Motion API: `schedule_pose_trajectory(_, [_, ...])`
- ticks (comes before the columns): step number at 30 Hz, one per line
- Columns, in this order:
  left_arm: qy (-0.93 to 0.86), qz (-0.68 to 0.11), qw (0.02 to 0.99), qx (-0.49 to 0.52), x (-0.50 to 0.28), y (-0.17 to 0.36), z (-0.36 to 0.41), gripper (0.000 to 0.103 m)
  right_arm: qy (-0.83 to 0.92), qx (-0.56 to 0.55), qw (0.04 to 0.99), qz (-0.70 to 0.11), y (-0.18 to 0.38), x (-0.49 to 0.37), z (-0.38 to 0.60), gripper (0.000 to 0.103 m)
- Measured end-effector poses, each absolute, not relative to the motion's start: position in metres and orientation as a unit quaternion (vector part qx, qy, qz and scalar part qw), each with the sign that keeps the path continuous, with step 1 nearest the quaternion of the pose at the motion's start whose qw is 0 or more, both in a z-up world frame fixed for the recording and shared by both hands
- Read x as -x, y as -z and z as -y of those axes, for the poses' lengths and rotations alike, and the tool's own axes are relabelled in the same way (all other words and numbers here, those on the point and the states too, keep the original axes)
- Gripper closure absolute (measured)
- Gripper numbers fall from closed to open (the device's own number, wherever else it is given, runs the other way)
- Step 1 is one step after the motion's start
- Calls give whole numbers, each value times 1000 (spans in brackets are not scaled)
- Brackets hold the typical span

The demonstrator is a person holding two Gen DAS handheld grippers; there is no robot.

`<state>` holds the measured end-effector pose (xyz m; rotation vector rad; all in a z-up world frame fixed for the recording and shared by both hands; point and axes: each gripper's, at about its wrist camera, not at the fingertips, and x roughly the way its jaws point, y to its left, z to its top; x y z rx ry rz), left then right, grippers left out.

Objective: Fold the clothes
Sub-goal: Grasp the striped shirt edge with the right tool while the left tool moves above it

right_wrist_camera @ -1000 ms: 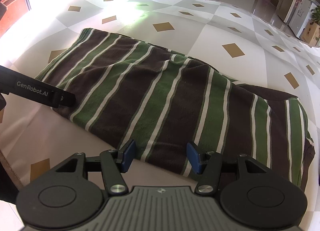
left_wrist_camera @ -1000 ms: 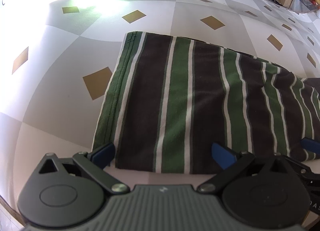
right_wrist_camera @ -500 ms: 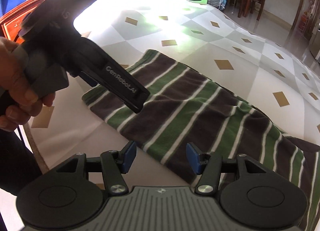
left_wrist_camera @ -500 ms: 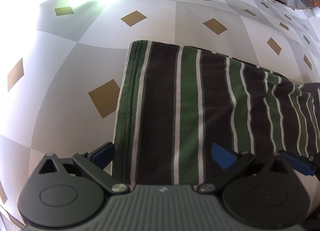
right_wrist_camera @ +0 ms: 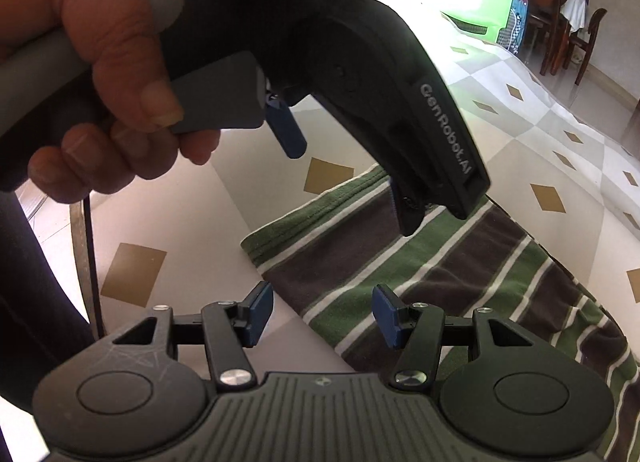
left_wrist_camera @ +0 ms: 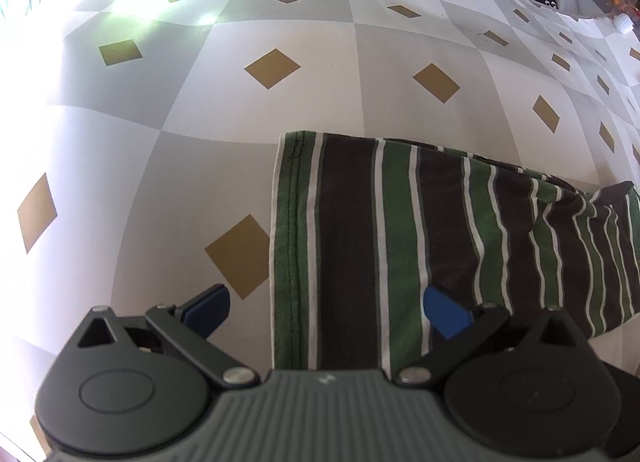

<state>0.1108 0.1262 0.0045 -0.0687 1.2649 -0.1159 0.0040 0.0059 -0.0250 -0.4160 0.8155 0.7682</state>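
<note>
On checked cloth (left_wrist_camera: 280, 109), folded striped garment (left_wrist_camera: 400, 246)

Folded garment on the tabletop

The striped folded garment (left_wrist_camera: 420, 229) lay flat on the checked tabletop (left_wrist_camera: 280, 121), its hemmed edge leftward; wooden chairs (right_wrist_camera: 560, 1) stood far behind.

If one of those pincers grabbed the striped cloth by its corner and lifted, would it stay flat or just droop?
Probably droop: the striped cloth looks like soft knit and already wrinkles toward its far end. It seems light, lying thin on the tablecloth. Pushed, it would likely bunch up rather than slide whole.
</note>
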Motion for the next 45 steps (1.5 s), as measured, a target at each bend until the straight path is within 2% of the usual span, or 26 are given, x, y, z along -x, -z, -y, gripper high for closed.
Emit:
schedule_pose_trajectory(9, [84,-599,795,42,-138,0,-124,0,-388,217,807,-389,47,-6,-33,50])
schedule_pose_trajectory(13, [95,-600,794,27,-146,2,-119,0,-387,214,813,-379,53,-9,-36,50])
schedule_pose_trajectory(20, [90,-605,789,65,-159,5,-133,0,-391,233,820,-348,61,-6,-39,50])
schedule_pose_trajectory(21, [89,-606,788,70,-160,5,-135,0,-394,237,819,-342,62,-4,-39,52])
schedule_pose_trajectory(24, [84,-607,786,81,-162,7,-140,0,-404,238,816,-338,65,-2,-40,69])
schedule_pose_trajectory(26, [82,-609,784,87,-163,8,-143,0,-408,232,814,-341,65,-1,-46,86])
schedule_pose_trajectory(29, [82,-612,781,95,-162,10,-146,0,-406,224,816,-346,66,6,-49,93])
schedule_pose_trajectory(32, [81,-614,779,97,-160,12,-148,0,-395,162,825,-371,55,-10,-38,97])
schedule_pose_trajectory(39, [82,-626,762,148,-160,21,-160,0,-361,45,840,-402,37,-37,-6,97])
schedule_pose_trajectory(45, [78,-636,748,173,-160,29,-164,0,-350,3,847,-400,28,-45,13,97])
